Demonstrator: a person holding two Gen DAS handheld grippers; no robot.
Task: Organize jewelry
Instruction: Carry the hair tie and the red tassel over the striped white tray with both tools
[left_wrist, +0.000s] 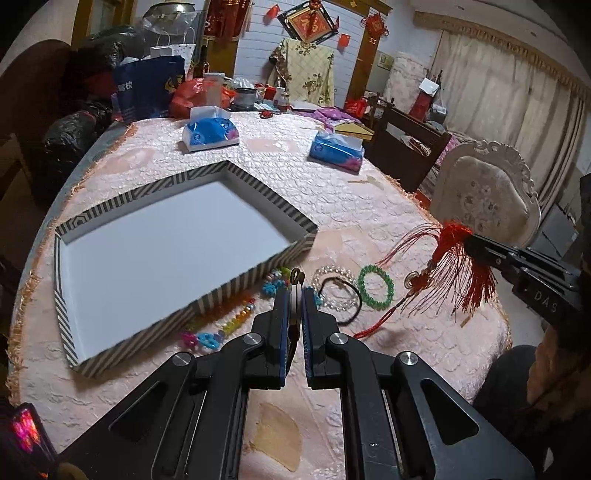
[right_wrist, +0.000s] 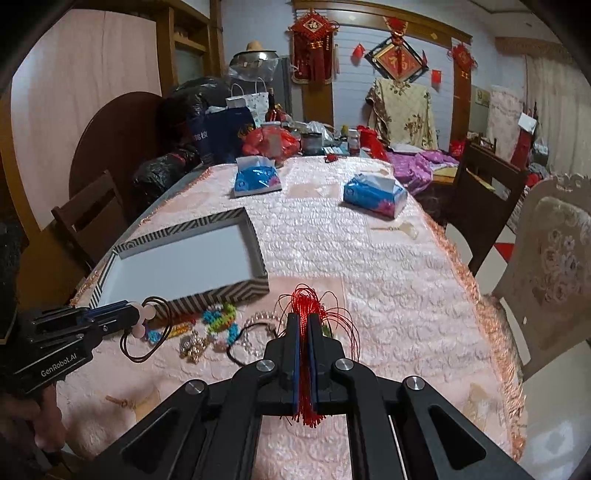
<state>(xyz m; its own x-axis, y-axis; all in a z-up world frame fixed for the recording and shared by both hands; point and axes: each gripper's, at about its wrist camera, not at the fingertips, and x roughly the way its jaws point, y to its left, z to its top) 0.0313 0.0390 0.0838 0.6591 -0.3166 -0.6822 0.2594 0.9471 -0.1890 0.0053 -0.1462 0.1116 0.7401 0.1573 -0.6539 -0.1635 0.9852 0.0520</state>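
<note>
My left gripper (left_wrist: 295, 295) is shut on a pale pink bead ornament with brown cord loops (right_wrist: 146, 314), held above the table just in front of the striped tray (left_wrist: 255, 273). My right gripper (right_wrist: 303, 321) is shut on a red tassel ornament (left_wrist: 448, 240), lifted to the right of the jewelry; its coins and cord (left_wrist: 413, 280) hang down to the cloth. On the pink tablecloth lie a green bead bracelet (left_wrist: 376, 286), a clear bead bracelet (left_wrist: 332, 273), a black hair tie (left_wrist: 341, 299) and colourful bead strings (left_wrist: 236, 317). The tray's white floor is bare.
Two blue tissue packs (left_wrist: 210, 133) (left_wrist: 337, 148) lie farther back on the table. Bags and bottles crowd the far end (right_wrist: 269, 140). A white upholstered chair (left_wrist: 484, 195) stands at the right edge, a wooden chair (right_wrist: 86, 218) at the left.
</note>
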